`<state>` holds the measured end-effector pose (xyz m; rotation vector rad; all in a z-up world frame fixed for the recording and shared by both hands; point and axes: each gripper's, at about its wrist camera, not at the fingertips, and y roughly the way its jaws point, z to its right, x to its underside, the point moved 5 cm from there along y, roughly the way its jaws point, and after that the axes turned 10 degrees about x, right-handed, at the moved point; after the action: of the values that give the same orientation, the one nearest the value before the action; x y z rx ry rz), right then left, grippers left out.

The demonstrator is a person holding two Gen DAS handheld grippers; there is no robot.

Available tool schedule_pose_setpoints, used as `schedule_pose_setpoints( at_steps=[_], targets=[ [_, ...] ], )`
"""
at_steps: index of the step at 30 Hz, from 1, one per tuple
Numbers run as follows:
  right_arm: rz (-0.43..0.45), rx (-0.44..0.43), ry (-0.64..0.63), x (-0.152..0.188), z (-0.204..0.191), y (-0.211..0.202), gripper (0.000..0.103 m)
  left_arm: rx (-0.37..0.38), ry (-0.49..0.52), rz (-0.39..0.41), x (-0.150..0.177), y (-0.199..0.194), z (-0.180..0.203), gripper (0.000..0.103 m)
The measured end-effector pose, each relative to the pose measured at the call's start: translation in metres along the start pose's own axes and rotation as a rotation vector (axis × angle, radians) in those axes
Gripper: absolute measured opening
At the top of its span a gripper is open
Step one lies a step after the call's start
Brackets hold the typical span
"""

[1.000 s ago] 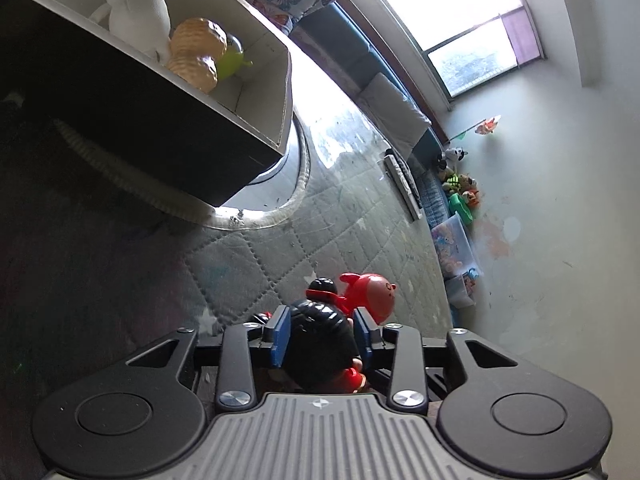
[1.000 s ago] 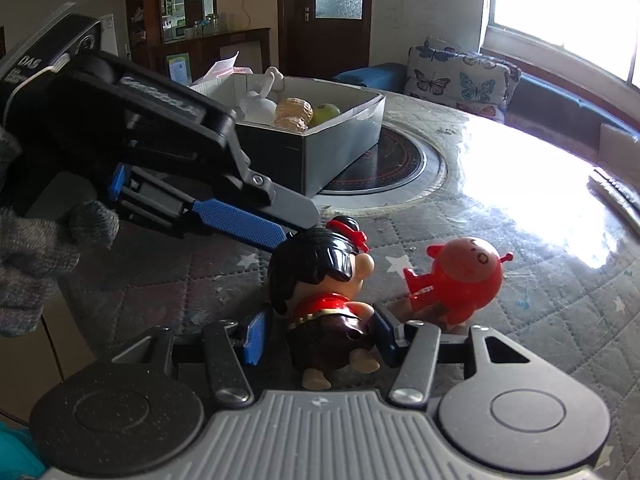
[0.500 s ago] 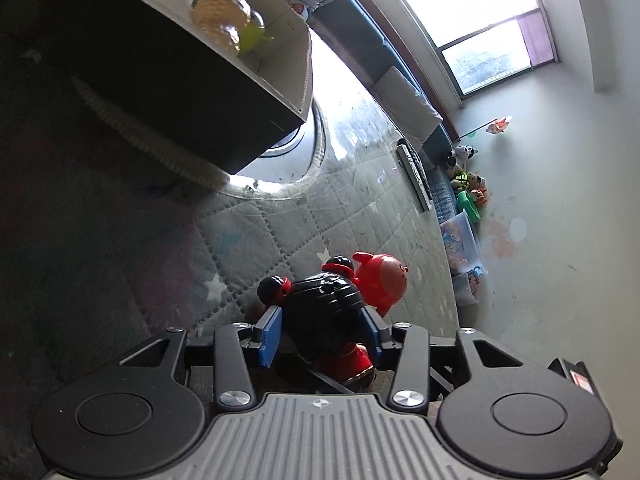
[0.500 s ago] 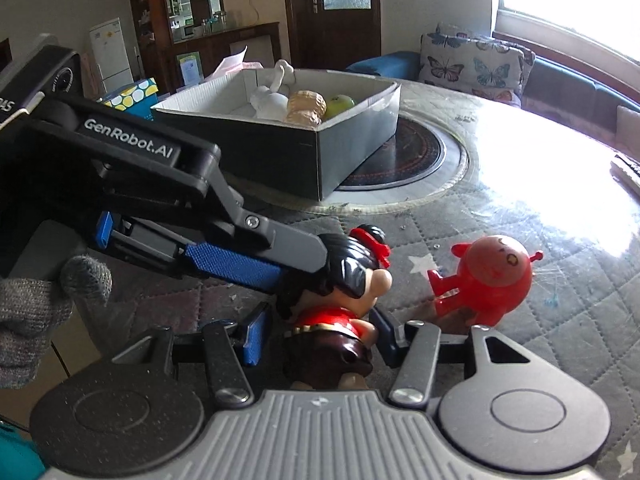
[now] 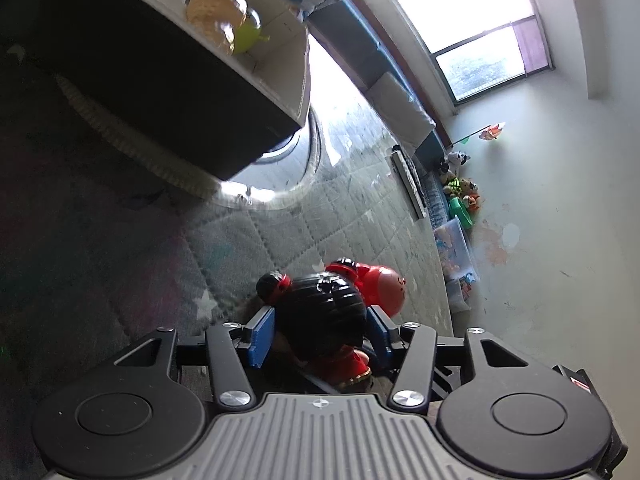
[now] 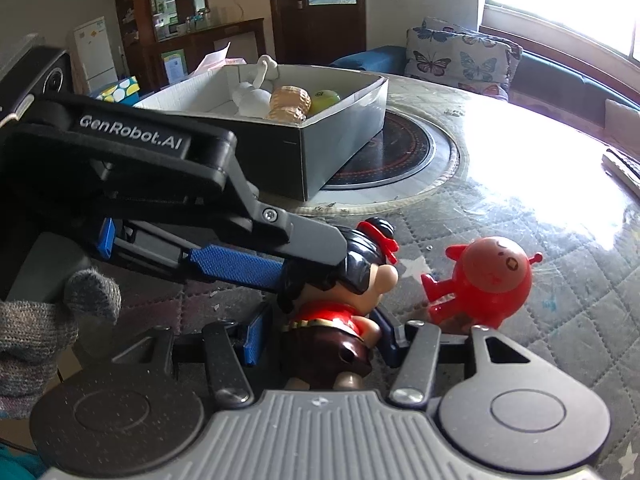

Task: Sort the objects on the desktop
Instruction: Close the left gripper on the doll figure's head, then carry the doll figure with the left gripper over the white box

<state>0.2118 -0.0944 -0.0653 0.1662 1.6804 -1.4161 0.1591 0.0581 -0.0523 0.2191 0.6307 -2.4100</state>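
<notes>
A doll with black hair, a red top and brown trousers [image 6: 332, 320] stays upright between both grippers. My right gripper [image 6: 320, 340] is shut on its body from behind. My left gripper [image 5: 320, 320] reaches in from the left of the right wrist view. Its jaws are opening, and the blue pads [image 5: 262, 332] stand off either side of the doll's head [image 5: 320, 308]. A red round figure [image 6: 492, 276] stands on the quilted cloth just right of the doll. The open grey box [image 6: 340, 148] behind holds a white figure, a tan toy and a green fruit.
The box sits partly over a round dark hob [image 6: 404, 152] set in the table. A remote control [image 6: 624, 168] lies at the far right edge. A gloved hand [image 6: 40, 320] holds the left gripper at the lower left. Cushions and a window bench lie beyond.
The left gripper's pads have spread apart from the doll's head. The doll has stayed in place in the right gripper, which has not moved.
</notes>
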Motion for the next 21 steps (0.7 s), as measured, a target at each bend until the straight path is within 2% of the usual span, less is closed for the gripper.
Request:
schedule_pose_setpoints(
  at_steps=[4, 9, 15, 21],
  targets=[
    [0.020, 0.003, -0.011, -0.001, -0.003, -0.011, 0.055, -0.008, 0.024, 0.009, 0.003, -0.008, 0.007, 0.053],
    [0.075, 0.009, -0.031, -0.009, -0.009, -0.027, 0.054, 0.022, 0.046, 0.055, 0.000, -0.024, 0.020, 0.053],
    [0.189, 0.006, -0.079, -0.051, -0.025, -0.046, 0.051, 0.064, 0.075, 0.174, -0.021, -0.060, 0.043, 0.052],
    [0.287, -0.015, -0.154, -0.112, -0.055, -0.039, 0.051, 0.068, 0.103, 0.323, -0.068, -0.101, 0.049, 0.053]
  ],
)
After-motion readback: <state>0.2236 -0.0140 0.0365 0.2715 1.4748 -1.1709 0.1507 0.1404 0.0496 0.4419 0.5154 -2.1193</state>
